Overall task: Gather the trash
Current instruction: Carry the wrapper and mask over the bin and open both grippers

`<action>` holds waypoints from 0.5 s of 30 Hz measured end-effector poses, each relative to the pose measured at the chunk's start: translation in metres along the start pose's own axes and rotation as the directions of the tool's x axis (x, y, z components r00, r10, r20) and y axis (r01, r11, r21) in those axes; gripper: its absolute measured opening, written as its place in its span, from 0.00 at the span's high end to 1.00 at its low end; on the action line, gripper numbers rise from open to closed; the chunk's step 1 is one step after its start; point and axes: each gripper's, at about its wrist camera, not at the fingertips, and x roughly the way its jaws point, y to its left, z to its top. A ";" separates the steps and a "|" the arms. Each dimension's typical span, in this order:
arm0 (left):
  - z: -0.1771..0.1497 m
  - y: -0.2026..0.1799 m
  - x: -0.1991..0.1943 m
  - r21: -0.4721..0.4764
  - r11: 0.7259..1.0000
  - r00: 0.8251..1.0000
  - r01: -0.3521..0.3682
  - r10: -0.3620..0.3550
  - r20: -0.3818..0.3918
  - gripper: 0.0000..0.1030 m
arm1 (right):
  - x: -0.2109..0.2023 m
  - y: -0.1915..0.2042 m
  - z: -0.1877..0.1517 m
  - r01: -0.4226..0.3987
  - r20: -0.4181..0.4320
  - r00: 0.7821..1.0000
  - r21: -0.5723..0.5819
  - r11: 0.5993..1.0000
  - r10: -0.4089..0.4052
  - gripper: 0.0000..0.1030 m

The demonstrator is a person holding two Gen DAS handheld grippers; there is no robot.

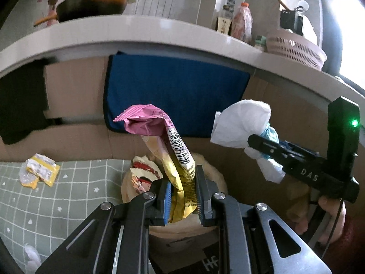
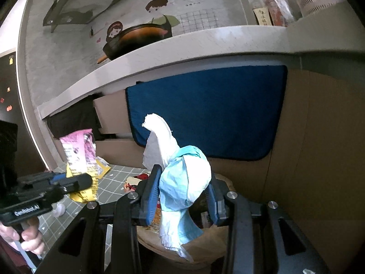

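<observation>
I am pinching a bunch of snack wrappers (image 1: 170, 150) in my left gripper (image 1: 182, 196), its blue-padded jaws pressing on a yellow wrapper while a pink one and a barcoded strip are standing up above the fingertips. Just beyond and below that gripper, a tan paper bag (image 1: 212, 175) is sitting open, with a red-and-white wrapper (image 1: 142, 171) poking out at its left rim. Further to the left, a crumpled yellow-and-white wrapper (image 1: 41, 170) is lying on the green checked surface (image 1: 68, 201).

To the right of my left gripper, my right gripper (image 2: 182, 194) is squeezing a wad of white tissue and pale blue plastic (image 2: 182, 178), the jaws partly spread around the bulk, the white end rising above the fingertips and a tail hanging below over the bag's mouth (image 2: 205, 239). A person's hand (image 1: 328, 217) is gripping the right tool's handle; another hand (image 2: 25, 235) is gripping the left one.

Beyond both grippers, a dark blue cloth (image 2: 205, 111) is hanging in front of cardboard (image 2: 319, 137) beneath a pale ledge (image 1: 136, 32). On that ledge, a dark pan (image 1: 91, 4) is sitting up and to the left, with bottles (image 1: 241, 20) and a pink basket (image 1: 296, 48) up and to the right.
</observation>
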 end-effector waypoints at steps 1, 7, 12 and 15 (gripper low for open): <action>-0.001 0.001 0.004 -0.001 1.000 1.000 0.000 0.000 -0.008 0.82 | 0.002 -0.002 -0.001 0.000 -0.003 1.000 0.006 1.000 0.000 0.67; -0.004 0.007 0.021 0.002 1.000 0.999 0.001 -0.001 -0.041 0.82 | 0.018 -0.011 -0.007 0.001 -0.027 1.000 0.030 1.000 -0.001 0.67; -0.007 0.010 0.033 0.011 1.000 0.998 -0.017 0.018 -0.059 0.82 | 0.029 -0.014 -0.013 -0.003 -0.053 0.999 0.042 0.999 0.005 0.67; -0.008 0.012 0.038 0.012 1.000 0.997 -0.020 0.021 -0.068 0.82 | 0.036 -0.014 -0.016 -0.002 -0.066 0.998 0.040 0.999 0.005 0.67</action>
